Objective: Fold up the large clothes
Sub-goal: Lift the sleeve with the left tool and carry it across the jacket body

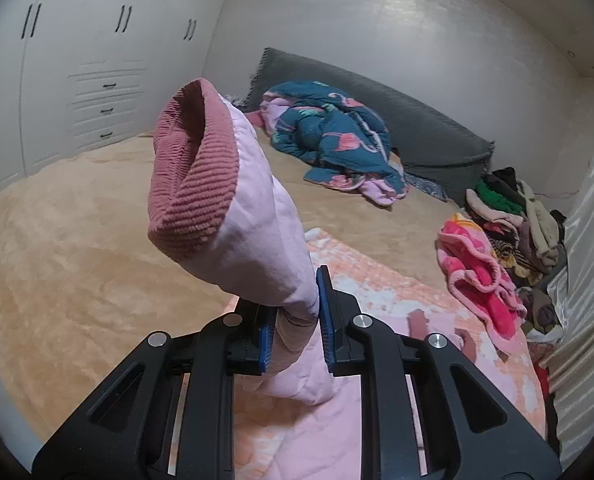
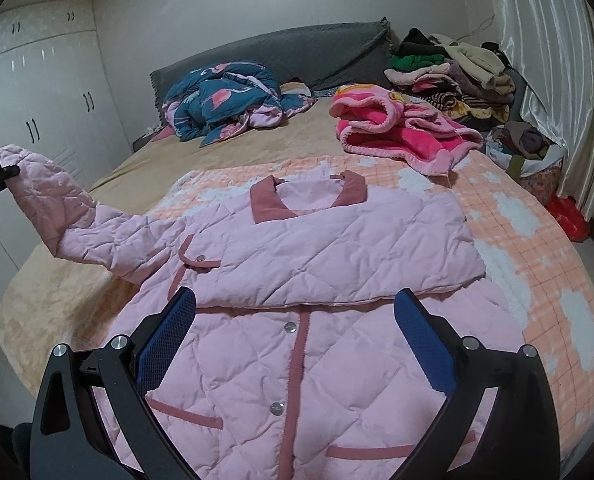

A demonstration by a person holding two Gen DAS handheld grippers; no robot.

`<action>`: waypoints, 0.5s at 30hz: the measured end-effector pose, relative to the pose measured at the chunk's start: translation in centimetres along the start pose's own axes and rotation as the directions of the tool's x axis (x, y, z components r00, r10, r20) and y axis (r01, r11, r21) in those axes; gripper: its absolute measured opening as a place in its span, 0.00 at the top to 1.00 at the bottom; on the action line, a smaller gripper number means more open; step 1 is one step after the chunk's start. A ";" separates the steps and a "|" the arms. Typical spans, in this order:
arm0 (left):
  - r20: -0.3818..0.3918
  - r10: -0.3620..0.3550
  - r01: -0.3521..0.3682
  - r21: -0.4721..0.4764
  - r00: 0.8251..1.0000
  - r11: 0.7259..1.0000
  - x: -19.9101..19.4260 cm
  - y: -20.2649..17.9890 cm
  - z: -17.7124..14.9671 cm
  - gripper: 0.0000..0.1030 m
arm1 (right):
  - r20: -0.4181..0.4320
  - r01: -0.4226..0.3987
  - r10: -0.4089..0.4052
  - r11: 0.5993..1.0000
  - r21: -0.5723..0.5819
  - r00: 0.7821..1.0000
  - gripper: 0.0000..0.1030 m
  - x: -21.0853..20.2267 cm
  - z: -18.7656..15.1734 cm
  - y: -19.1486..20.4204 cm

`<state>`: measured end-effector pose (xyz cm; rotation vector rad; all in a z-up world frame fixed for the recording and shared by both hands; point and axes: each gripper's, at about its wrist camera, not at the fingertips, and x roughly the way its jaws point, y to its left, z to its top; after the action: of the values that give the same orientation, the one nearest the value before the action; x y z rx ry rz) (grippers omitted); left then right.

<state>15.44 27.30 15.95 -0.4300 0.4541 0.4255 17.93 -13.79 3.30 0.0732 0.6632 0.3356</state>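
Sleeve clamped in left hand-held gripper, lifted.

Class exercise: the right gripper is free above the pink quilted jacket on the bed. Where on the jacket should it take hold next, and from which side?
Probably the jacket's bottom hem, nearest the open right gripper, approached from above and the near side. The hem lies flat and unobstructed there, with a thin edge the fingers can pinch. The left gripper already clamps the raised sleeve near its cuff, so that side needs no second hold.
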 end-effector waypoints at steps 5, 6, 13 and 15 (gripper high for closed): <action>0.015 -0.028 0.027 0.036 1.000 0.999 -1.1 -3.2 -0.1 0.89 | 0.011 0.004 -0.004 0.999 0.033 1.000 0.04 -0.7 -0.3 -1.9; 0.017 -0.036 0.035 0.042 0.999 0.999 -1.3 -3.9 -0.2 0.89 | 0.014 0.011 -0.012 0.999 0.036 1.000 0.04 -0.9 -0.4 -2.1; 0.023 -0.091 0.087 0.129 0.996 0.988 -2.2 -9.3 -1.1 0.89 | 0.043 0.048 -0.050 0.998 0.044 0.998 0.04 -3.0 -0.4 -4.7; 0.018 -0.120 0.116 0.156 0.993 0.981 -2.7 -11.2 -1.7 0.89 | 0.059 0.056 -0.060 0.997 0.058 0.996 0.04 -3.9 -0.5 -5.7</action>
<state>18.03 16.48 19.26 -0.2987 0.4291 0.2790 16.40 -20.50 4.23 0.1173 0.6133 0.2579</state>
